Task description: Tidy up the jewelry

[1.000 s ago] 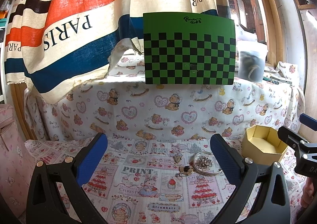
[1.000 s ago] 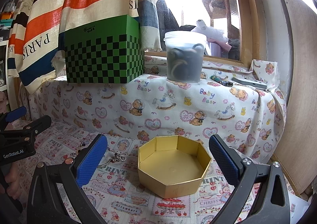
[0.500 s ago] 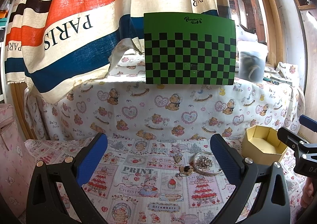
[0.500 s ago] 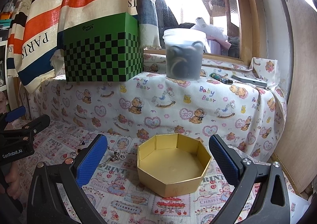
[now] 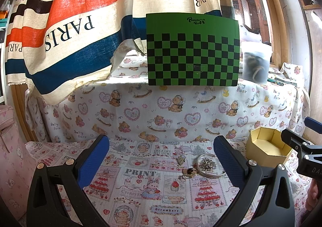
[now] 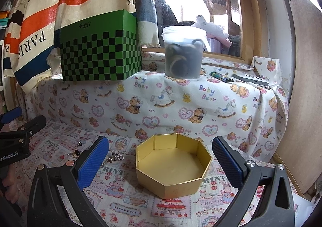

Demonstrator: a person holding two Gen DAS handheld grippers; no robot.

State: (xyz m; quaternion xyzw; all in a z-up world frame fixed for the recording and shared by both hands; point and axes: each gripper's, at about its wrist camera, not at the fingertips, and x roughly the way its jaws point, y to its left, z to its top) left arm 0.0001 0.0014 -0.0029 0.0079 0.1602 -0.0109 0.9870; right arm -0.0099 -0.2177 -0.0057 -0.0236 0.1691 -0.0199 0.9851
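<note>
We hold the left gripper [image 5: 161,158] above the printed cloth [image 5: 140,190], jaws spread wide, nothing between them. The jewelry pile [image 5: 203,167], made up of a silver bangle, chain and small charms, lies just inside its right finger. Our right gripper [image 6: 160,158] is equally wide apart and empty, framing the gold octagonal box [image 6: 173,182], which sits right of the jewelry, near but apart.

Two low wrist views facing the draped ledge — left on the jewelry [image 5: 203,167], right nearer the gold box [image 6: 173,164] — both shared.
</note>
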